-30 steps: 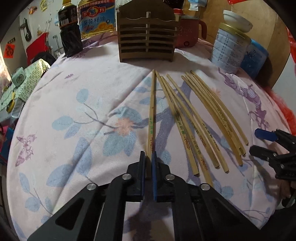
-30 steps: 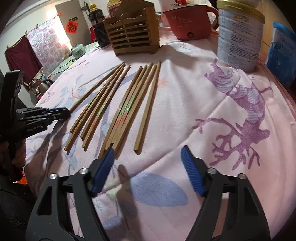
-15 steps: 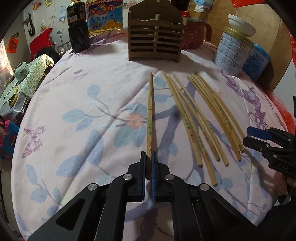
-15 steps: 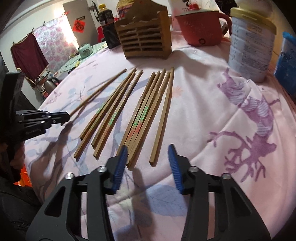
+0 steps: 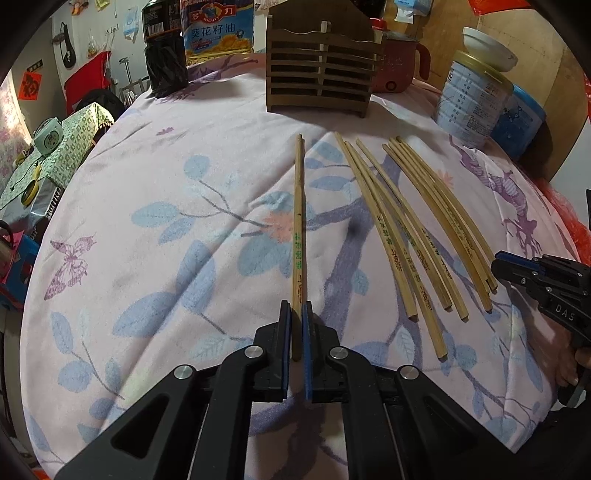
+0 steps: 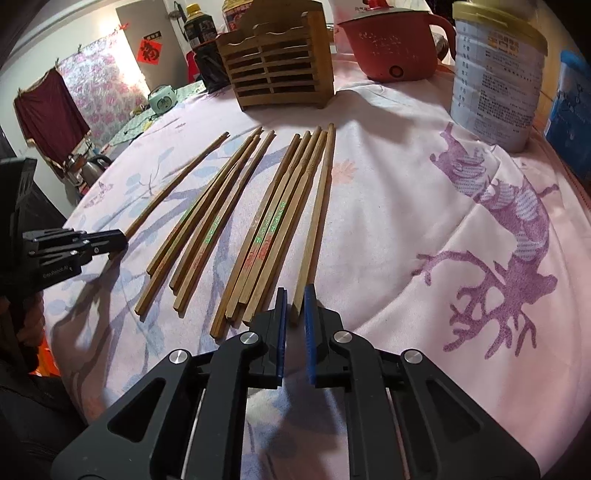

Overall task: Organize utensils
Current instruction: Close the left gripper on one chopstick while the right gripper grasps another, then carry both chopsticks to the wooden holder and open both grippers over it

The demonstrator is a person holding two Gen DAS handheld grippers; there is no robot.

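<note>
Several bamboo chopsticks (image 5: 406, 236) lie in loose groups on the pink floral tablecloth. My left gripper (image 5: 297, 314) is shut on the near end of one chopstick (image 5: 298, 221) that points toward the wooden slatted utensil holder (image 5: 320, 79) at the back. In the right wrist view my right gripper (image 6: 295, 299) is narrowly parted around the near end of the rightmost chopstick (image 6: 318, 218), with a small gap on each side. The holder (image 6: 277, 70) also shows there, and so does the left gripper (image 6: 107, 240) with its chopstick (image 6: 177, 184).
Behind the holder stand a dark sauce bottle (image 5: 164, 48), an oil bottle (image 5: 218, 29) and a red pot (image 6: 391, 40). A white tin (image 6: 495, 74) with a bowl (image 5: 487, 48) on top and a blue container (image 5: 517, 118) sit at the right.
My left gripper has pulled its chopstick left, apart from the other chopsticks. My right gripper has moved forward to the rightmost chopstick and its jaws have narrowed around the end.
</note>
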